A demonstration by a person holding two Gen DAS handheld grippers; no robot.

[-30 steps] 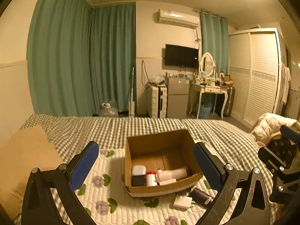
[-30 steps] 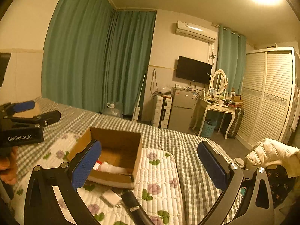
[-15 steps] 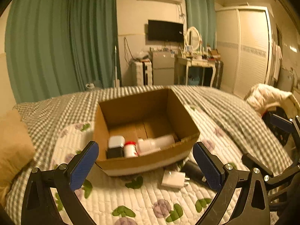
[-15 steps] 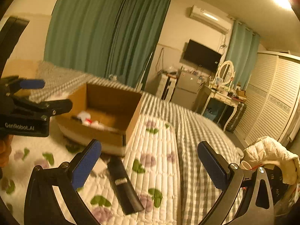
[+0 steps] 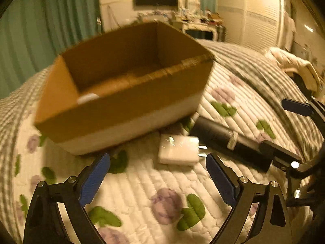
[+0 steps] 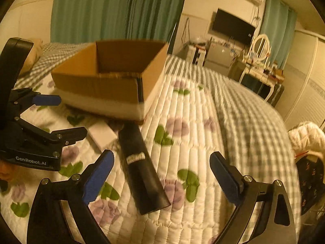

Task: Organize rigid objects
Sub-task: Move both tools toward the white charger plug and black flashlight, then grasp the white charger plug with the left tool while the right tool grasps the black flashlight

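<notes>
An open cardboard box (image 5: 126, 101) (image 6: 105, 85) stands on the quilted bed; a white item (image 5: 87, 98) shows inside it. In front of it lie a white plug adapter (image 5: 178, 150) (image 6: 102, 135) and a long black box (image 5: 229, 142) (image 6: 140, 168). My left gripper (image 5: 158, 174) is open and empty, low over the quilt just short of the adapter. My right gripper (image 6: 161, 174) is open and empty, its fingers either side of the black box's near end. Each gripper shows in the other's view: the right (image 5: 292, 162), the left (image 6: 40, 134).
The flowered white quilt (image 6: 182, 122) lies over a checked blanket (image 6: 243, 105). A pale pillow (image 6: 34, 50) lies at the far left, bundled clothing (image 5: 294, 67) at the bed's right. Curtains, a dressing table and a wardrobe stand beyond.
Both grippers have dropped and moved forward toward the bed. The box, adapter and black box now loom much closer. Both grippers stayed open.
</notes>
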